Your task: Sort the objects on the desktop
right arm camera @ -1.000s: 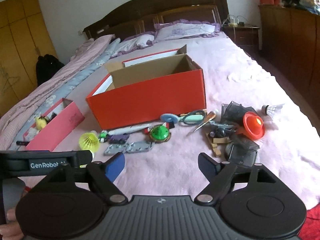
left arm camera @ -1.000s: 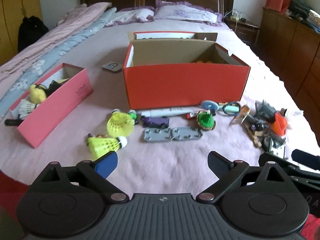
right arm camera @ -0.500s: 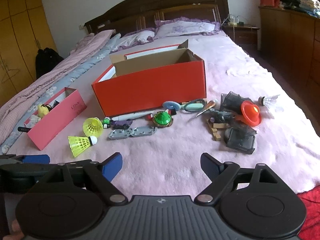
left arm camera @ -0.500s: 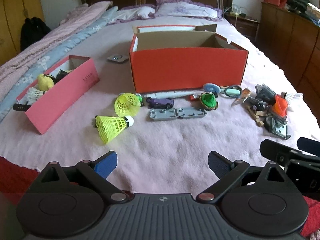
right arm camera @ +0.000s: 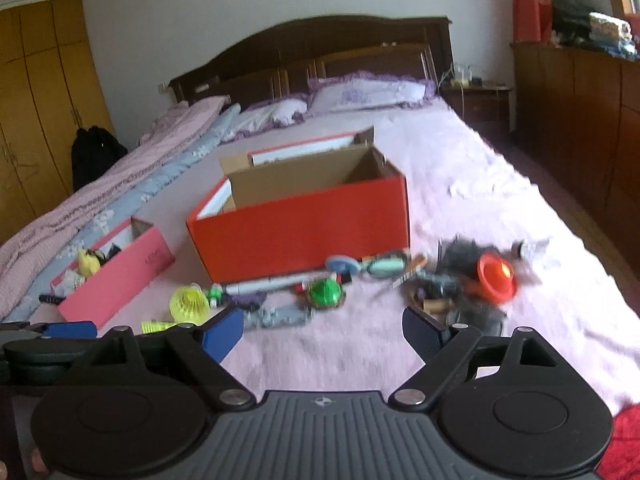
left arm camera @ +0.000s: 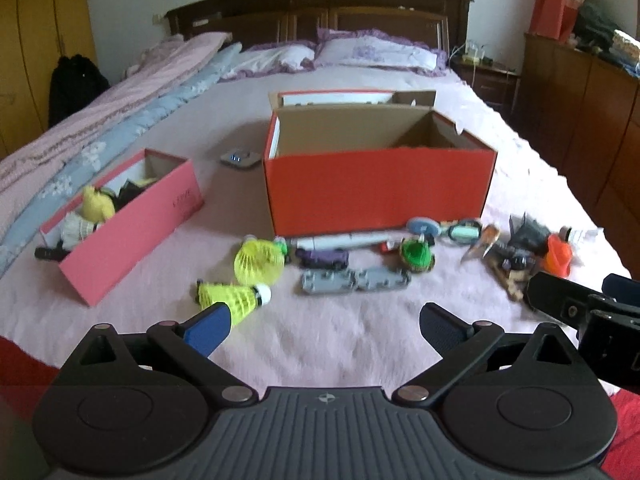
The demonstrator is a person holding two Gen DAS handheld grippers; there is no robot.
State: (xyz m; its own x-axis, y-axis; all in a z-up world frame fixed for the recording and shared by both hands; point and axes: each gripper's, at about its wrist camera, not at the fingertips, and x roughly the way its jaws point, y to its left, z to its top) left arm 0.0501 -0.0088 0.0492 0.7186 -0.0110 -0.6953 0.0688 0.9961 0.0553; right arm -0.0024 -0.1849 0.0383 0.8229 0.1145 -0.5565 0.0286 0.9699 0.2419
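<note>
Both grippers, left [left arm camera: 324, 326] and right [right arm camera: 322, 330], hover wide open and empty. Mid-sort, by my judgement: pink box [left arm camera: 132, 220] ahead-left holds shuttlecocks; two yellow shuttlecocks [left arm camera: 236, 296] lie loose just beyond the left gripper, needing a gentle pinch.

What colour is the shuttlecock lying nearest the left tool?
Neon yellow with a white cork tip: the shuttlecock, clearest in the left wrist view.

Open red box [left arm camera: 378, 188] upright mid-bed, flaps raised; open pink box [left arm camera: 132, 226] to its left, holding shuttlecocks; two yellow shuttlecocks [left arm camera: 256, 262] on their sides near the red box's left corner; green top [left arm camera: 416, 254], grey hinge plates [left arm camera: 354, 280], orange cone [left arm camera: 558, 254] strewn rightward.
</note>
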